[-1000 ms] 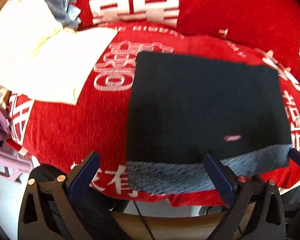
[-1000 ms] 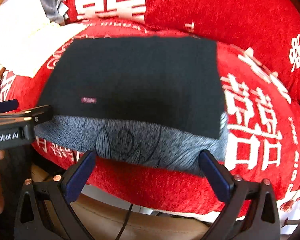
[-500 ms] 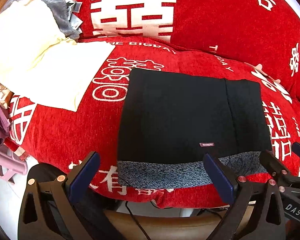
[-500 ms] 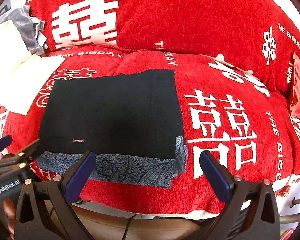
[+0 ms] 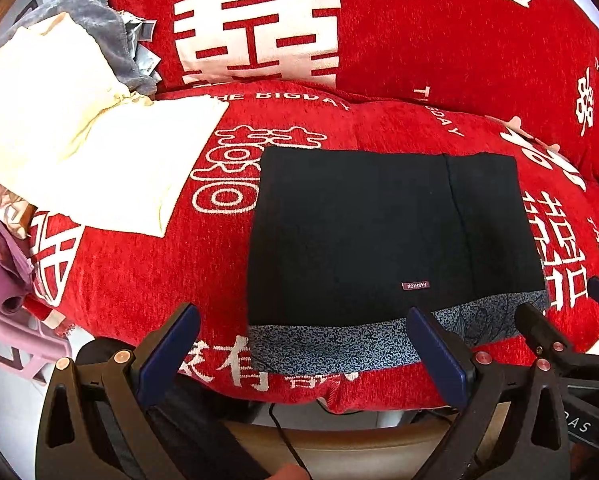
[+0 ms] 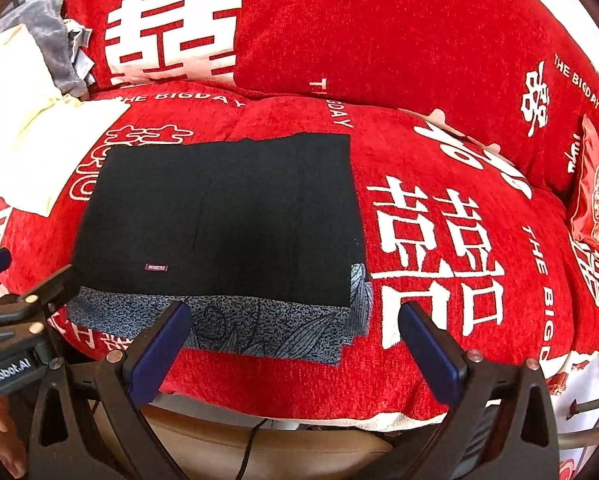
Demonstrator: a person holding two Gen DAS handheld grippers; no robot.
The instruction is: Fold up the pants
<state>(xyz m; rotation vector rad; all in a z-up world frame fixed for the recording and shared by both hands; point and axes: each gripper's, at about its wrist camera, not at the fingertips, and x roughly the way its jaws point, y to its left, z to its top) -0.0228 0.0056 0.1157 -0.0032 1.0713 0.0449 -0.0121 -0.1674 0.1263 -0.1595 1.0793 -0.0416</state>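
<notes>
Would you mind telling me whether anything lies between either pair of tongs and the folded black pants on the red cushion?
Nothing visible does. The black pants lie flat on the red cushion, just ahead of the open left tongs and the open right tongs. The cream cloth sits apart, off to the left.

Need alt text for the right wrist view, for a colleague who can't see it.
Folded black pants, a patterned grey layer showing along their near edge, lie flat on a red cushion. The open right gripper hovers empty at that edge; the left gripper enters at left.
</notes>
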